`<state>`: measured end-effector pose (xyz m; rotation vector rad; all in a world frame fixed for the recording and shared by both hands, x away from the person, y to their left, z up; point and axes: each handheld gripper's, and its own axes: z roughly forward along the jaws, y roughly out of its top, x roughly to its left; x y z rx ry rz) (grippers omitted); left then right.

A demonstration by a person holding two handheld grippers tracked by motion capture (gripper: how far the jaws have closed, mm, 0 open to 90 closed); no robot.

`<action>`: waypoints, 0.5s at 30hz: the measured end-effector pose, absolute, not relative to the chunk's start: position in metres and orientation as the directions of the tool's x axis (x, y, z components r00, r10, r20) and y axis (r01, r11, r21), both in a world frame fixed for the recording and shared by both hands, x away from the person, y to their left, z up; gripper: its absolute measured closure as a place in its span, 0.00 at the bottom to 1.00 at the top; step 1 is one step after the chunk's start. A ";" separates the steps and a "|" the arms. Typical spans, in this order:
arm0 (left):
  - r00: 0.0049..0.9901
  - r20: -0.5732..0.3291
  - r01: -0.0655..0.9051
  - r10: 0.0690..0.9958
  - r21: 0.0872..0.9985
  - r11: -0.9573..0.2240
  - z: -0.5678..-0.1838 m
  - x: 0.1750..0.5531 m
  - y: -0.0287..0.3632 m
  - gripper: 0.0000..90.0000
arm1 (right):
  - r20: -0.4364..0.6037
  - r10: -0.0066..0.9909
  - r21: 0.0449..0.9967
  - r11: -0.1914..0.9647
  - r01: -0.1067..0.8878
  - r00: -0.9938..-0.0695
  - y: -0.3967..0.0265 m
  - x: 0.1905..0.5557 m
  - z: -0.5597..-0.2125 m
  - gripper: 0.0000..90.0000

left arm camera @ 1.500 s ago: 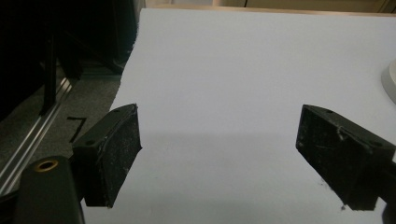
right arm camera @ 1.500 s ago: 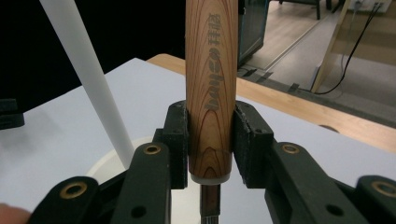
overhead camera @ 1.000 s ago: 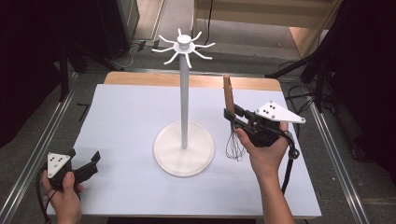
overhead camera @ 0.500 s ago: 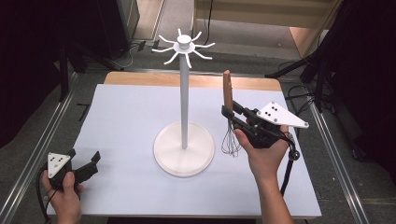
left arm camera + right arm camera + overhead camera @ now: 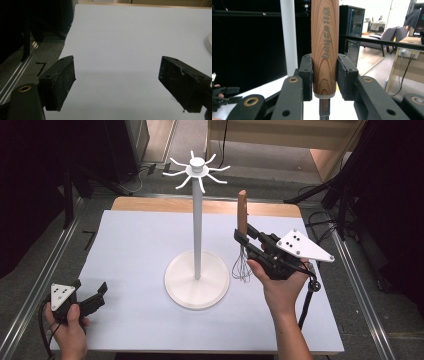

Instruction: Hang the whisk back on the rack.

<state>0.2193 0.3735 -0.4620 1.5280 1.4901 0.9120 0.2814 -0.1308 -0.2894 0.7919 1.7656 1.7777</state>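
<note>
A whisk with a wooden handle and wire head stands upright, held off the table to the right of a white stand. The stand has a round base and curved hooks at its top. My right gripper is shut on the handle's lower end; the right gripper view shows both pads pressing the wood with the white pole just behind. My left gripper rests at the table's front left corner, open, with nothing between its pads.
A pale blue sheet covers the table, with a wooden strip along the far edge. Metal rails run along both sides. Dark equipment stands beyond the left edge. A cable trails from the right gripper.
The right hand has lifted the whisk slightly and kept it upright beside the stand. The left hand has stayed where it was.
</note>
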 end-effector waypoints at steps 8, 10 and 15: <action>0.048 -0.037 0.423 0.998 0.906 0.013 -0.462 0.219 0.374 0.16 | 0.068 0.696 0.997 -0.062 0.035 -0.715 -0.127 0.278 -0.280 0.78; 0.047 -0.037 0.422 0.998 0.906 0.014 -0.462 0.219 0.374 0.16 | 0.069 0.693 0.997 -0.067 0.031 -0.718 -0.127 0.277 -0.277 0.78; 0.048 -0.038 0.422 0.998 0.906 0.014 -0.462 0.219 0.374 0.16 | 0.068 0.688 0.997 -0.073 0.023 -0.723 -0.122 0.277 -0.272 0.78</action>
